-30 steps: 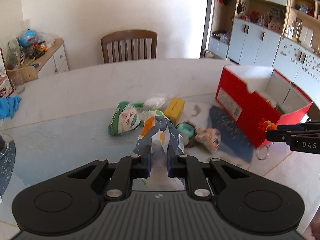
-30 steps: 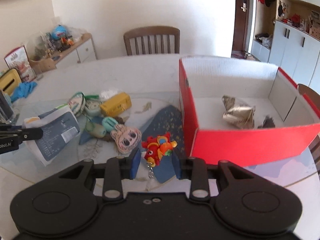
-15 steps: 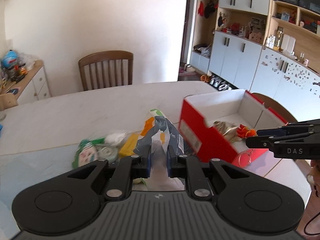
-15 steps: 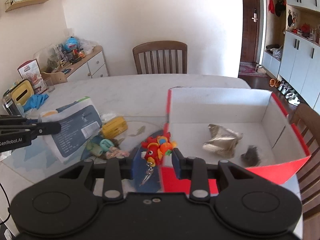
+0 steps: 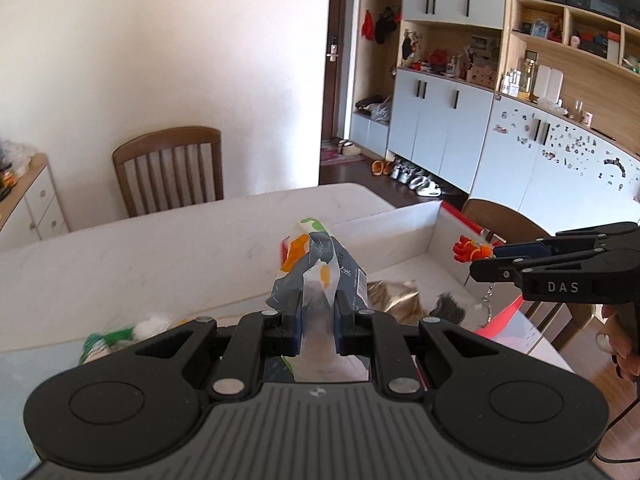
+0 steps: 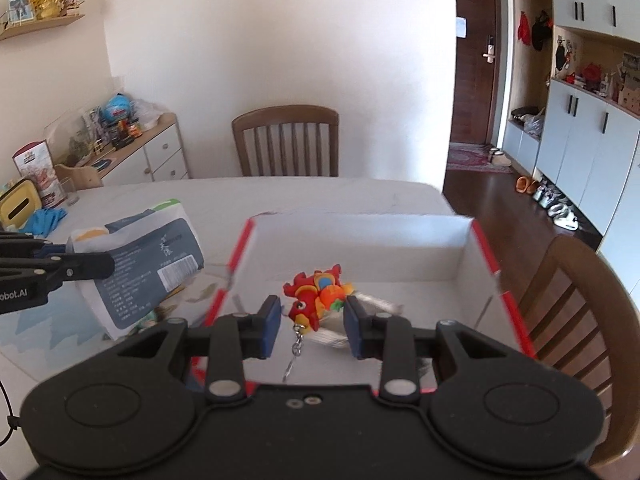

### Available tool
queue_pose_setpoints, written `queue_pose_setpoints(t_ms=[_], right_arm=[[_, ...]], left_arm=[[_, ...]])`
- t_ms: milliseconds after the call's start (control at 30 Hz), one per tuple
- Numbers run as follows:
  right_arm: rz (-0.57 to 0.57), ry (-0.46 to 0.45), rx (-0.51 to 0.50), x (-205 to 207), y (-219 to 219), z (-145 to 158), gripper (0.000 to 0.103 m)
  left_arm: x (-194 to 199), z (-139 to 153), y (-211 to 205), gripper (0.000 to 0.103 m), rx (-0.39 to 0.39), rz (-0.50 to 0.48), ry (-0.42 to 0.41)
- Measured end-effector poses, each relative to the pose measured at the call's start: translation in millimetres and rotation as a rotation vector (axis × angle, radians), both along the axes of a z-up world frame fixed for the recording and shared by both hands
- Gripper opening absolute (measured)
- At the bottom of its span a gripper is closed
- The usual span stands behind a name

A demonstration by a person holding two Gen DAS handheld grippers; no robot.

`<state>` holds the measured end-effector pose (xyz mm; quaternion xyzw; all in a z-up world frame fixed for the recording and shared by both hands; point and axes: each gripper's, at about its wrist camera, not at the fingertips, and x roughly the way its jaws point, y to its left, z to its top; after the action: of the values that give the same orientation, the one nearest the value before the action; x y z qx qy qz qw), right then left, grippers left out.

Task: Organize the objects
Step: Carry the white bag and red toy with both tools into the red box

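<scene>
My left gripper (image 5: 317, 312) is shut on a grey, white and orange snack pouch (image 5: 316, 268), held in the air at the left edge of the red box (image 6: 486, 252); the pouch also shows in the right wrist view (image 6: 148, 256). My right gripper (image 6: 312, 318) is over the inside of the box with its jaws spread wider than the red and orange keychain toy (image 6: 316, 294) between them; the toy's ring hangs below. The right gripper and toy also show in the left wrist view (image 5: 470, 250). A crumpled foil wrapper (image 5: 394, 298) and a dark fuzzy item (image 5: 448, 308) lie in the box.
Green and white toys (image 5: 116, 338) lie on the white table (image 5: 160, 248) left of the box. One wooden chair (image 6: 286, 142) stands at the far side, another (image 6: 576, 312) right of the box. A sideboard (image 6: 132, 148) with clutter is at the far left.
Both grippers have risen and moved right over the box. The right jaws, shut on the keychain toy before, have now spread apart around it. The left still holds the pouch.
</scene>
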<state>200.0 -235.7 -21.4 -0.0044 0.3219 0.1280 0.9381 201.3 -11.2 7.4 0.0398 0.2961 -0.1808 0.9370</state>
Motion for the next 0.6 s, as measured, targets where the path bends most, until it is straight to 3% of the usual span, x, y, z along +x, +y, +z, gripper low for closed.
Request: queue_pose_setpoints(t_ms=[300,600], right_arm=[[-0.018,0.012,-0.015,23.4,-40.5,-10.0,0.033],[0.012,0.072,-0.058,43.1,-58.6,-37.6,0.033]], left_arm=[[25.9,-3.5,-57.7,0.014,0.023,-0.034,0.007],[51.6,-34.4,-95.3,0.014,0.14,-0.03,0.054]])
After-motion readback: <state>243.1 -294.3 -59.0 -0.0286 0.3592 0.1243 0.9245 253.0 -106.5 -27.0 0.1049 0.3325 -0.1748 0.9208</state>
